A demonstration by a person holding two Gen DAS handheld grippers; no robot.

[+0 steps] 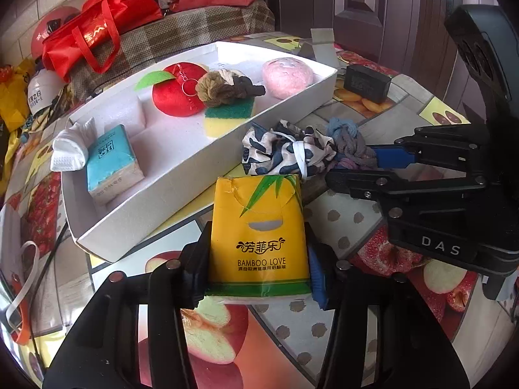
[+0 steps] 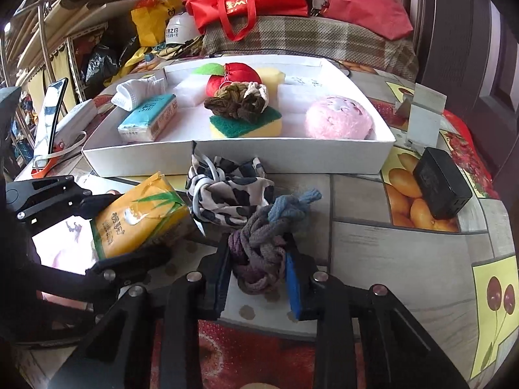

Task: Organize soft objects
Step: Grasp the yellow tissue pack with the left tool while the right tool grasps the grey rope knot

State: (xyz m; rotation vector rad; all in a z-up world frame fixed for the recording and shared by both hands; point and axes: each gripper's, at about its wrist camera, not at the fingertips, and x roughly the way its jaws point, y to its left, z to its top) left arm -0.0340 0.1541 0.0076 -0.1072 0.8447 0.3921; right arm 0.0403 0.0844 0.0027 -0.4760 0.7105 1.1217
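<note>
My left gripper [image 1: 259, 269] is shut on a yellow tissue pack [image 1: 259, 227], its pads pressed against both long sides, just in front of the white box [image 1: 181, 175]. To the right, my right gripper [image 2: 258, 275] is shut on a knotted grey-purple rope [image 2: 262, 236]. A black-and-white patterned cloth [image 2: 227, 194] lies on the table between the two, touching the rope. Inside the box sit a blue tissue pack [image 1: 110, 162], a white sock [image 1: 69, 150], a red apple plush [image 1: 176, 92], a brown rope knot [image 1: 223, 86], a green-yellow sponge [image 1: 227, 116] and a pink puff [image 1: 287, 76].
A black power adapter [image 2: 441, 191] stands on the fruit-patterned tablecloth to the right of the box, with a grey bracket [image 2: 421, 116] behind it. Beyond the box are a plaid-covered seat, a red bag [image 2: 246, 0] and helmets. A white strap lies at the table's left edge.
</note>
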